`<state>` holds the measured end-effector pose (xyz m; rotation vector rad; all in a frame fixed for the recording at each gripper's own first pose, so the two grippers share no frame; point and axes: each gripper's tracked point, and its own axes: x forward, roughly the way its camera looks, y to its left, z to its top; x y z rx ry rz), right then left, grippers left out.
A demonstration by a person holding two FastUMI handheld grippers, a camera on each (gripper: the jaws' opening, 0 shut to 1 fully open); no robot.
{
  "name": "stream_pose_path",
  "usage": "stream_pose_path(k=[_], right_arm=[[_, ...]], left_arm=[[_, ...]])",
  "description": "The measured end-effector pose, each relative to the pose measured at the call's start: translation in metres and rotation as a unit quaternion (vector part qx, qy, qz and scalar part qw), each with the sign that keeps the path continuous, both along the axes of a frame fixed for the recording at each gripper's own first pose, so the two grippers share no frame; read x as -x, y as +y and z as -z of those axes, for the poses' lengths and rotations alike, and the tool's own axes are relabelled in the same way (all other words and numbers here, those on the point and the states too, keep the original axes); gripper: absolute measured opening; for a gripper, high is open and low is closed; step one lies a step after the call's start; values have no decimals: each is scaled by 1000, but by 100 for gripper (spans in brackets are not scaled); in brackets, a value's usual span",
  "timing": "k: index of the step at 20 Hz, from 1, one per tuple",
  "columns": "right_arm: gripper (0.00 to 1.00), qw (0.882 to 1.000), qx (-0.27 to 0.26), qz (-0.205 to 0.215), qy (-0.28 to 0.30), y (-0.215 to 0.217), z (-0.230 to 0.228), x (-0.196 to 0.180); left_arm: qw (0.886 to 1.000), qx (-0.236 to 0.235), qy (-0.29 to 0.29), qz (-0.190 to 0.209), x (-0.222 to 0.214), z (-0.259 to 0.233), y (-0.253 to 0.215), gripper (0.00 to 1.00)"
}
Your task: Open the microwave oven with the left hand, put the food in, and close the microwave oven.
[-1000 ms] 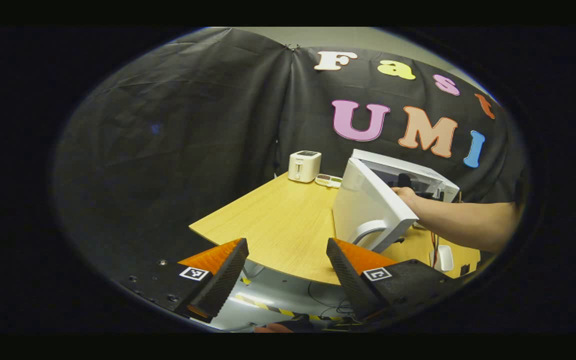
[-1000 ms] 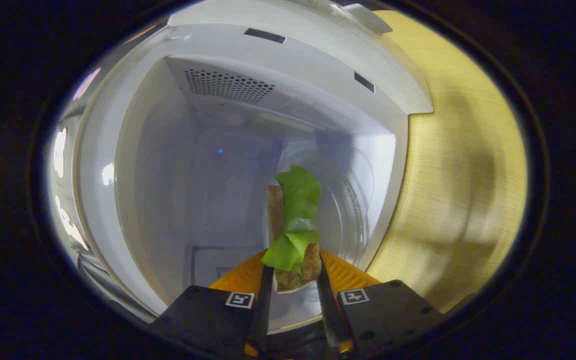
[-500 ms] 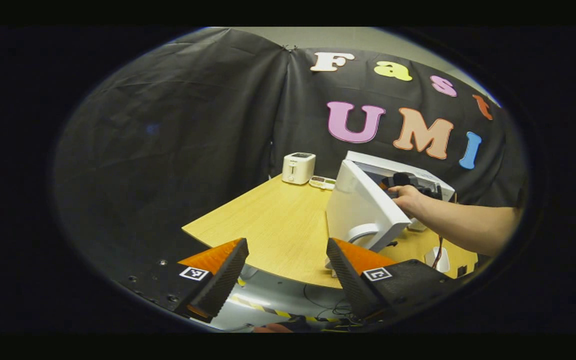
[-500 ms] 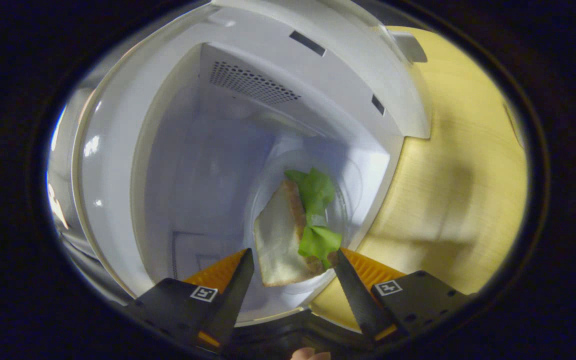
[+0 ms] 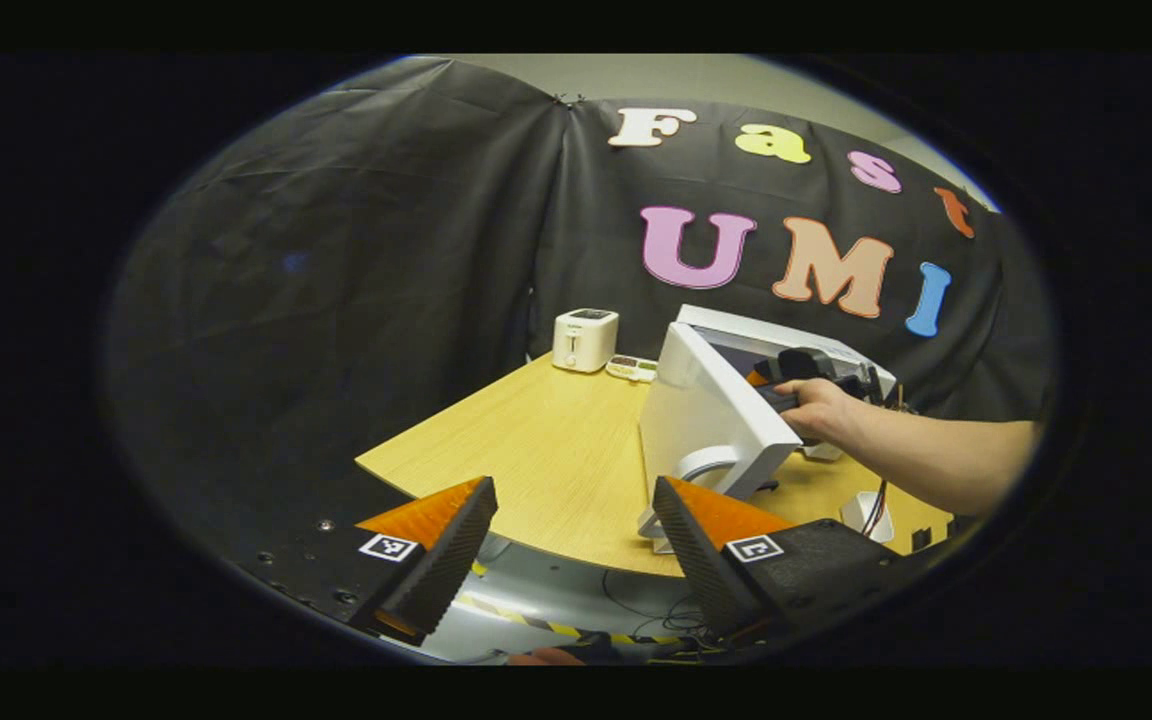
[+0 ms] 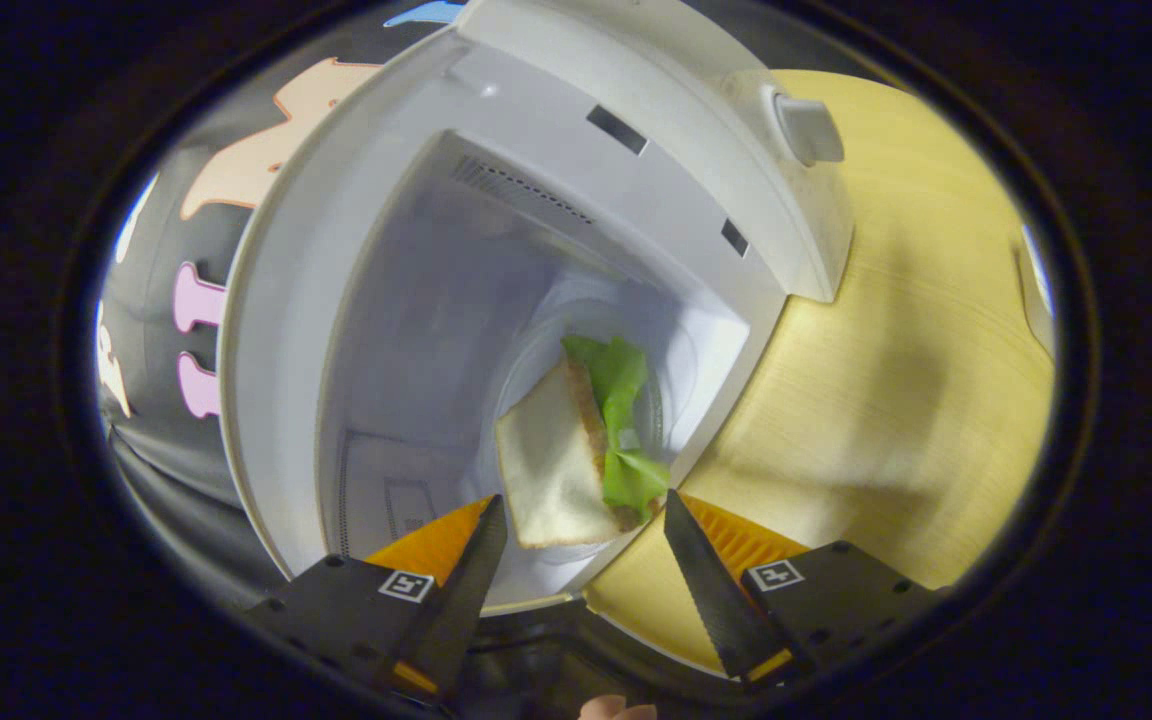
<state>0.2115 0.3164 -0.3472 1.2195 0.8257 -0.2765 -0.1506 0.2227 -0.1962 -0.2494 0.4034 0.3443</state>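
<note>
- The light wooden bench [image 5: 536,450] carries the appliances; in the left gripper view its near edge curves just beyond the fingers.
- The white microwave oven [image 6: 636,130] stands on the bench with its cavity open. In the left gripper view its white door [image 5: 701,415] is swung wide, a curved handle low on its face.
- A person's bare forearm and hand [image 5: 821,410] reach in from the right of the left gripper view, holding the right hand-held gripper [image 5: 801,372] at the oven's opening, behind the door's edge.
- The left hand-held gripper [image 5: 573,545] hangs off the bench's near edge, well apart from the door, its fingers spread wide with nothing between them.
- In its own view the right hand-held gripper [image 6: 584,560] is open too, both fingers clear of the food.
- The sandwich of white bread and green lettuce [image 6: 576,450] lies inside the cavity on the round glass turntable [image 6: 681,370], just past the right fingers.
- A small white toaster [image 5: 584,340] stands at the bench's far corner.
</note>
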Motion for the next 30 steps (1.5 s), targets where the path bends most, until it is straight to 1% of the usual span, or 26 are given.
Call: stream_pose_path(k=[1, 2, 3, 4, 6, 7, 8, 10, 12, 15, 16, 17, 18, 19, 20, 21, 22, 23, 24, 25, 27, 28, 29, 30], right_arm=[[97, 1000, -4, 0, -1, -2, -2, 4], [97, 1000, -6, -2, -5, -6, -4, 8], [97, 1000, -1, -3, -14, -11, -8, 10], [97, 999, 11, -13, -29, -18, -11, 13], [98, 997, 45, -31, -60, -36, -19, 23], [97, 995, 57, -38, -73, -45, -23, 28], [97, 993, 64, -45, -88, -53, -27, 32], [97, 987, 84, -55, -122, -73, -38, 38], [97, 979, 113, -64, -159, -98, -54, 42], [97, 965, 157, -72, -197, -142, -78, 44], [97, 958, 178, -73, -214, -159, -88, 44], [97, 948, 205, -77, -230, -177, -98, 46], [97, 939, 230, -80, -244, -191, -107, 46], [97, 930, 251, -85, -255, -202, -117, 47], [97, 921, 270, -88, -267, -213, -127, 49], [97, 911, 290, -90, -280, -221, -138, 50], [97, 898, 315, -94, -294, -230, -149, 50], [85, 883, 338, -99, -310, -236, -162, 51], [85, 869, 359, -106, -324, -240, -176, 54], [97, 858, 377, -111, -332, -245, -188, 56], [96, 843, 396, -111, -347, -253, -210, 62], [86, 835, 404, -109, -358, -256, -225, 66], [86, 825, 415, -111, -368, -257, -238, 69], [96, 810, 431, -120, -378, -258, -249, 72]], left_arm=[[1000, -4, -2, 2, -1, -2, 1, 96], [1000, -11, -5, 6, -1, -3, 1, 93], [1000, -19, -7, 13, -2, -3, 1, 93], [999, -29, -6, 19, -3, -3, 2, 96], [998, -43, -10, 32, -9, -3, 3, 96], [998, -46, -13, 38, -13, -3, 3, 92], [998, -47, -15, 45, -17, -2, 3, 96], [997, -47, -20, 57, -27, -1, 1, 96], [997, -45, -18, 63, -35, 4, 2, 96], [996, -47, -20, 70, -46, 6, 2, 88], [996, -49, -18, 71, -48, 9, 3, 77], [996, -47, -11, 73, -51, 15, 4, 75], [996, -43, -7, 78, -53, 19, 1, 56], [996, -40, -5, 82, -56, 21, -2, 55], [996, -41, 3, 83, -57, 26, -2, 37], [996, -43, 9, 84, -60, 32, 0, 28], [996, -44, 16, 82, -59, 39, 2, 14], [995, -37, 23, 86, -59, 45, 2, 0], [995, -30, 27, 90, -62, 49, -3, 1], [995, -27, 30, 95, -67, 53, -8, 1], [993, -38, 43, 101, -75, 63, -8, 1], [993, -42, 49, 104, -76, 66, -7, 1], [992, -43, 51, 107, -79, 69, -9, 1], [992, -43, 54, 109, -81, 70, -11, 1]])
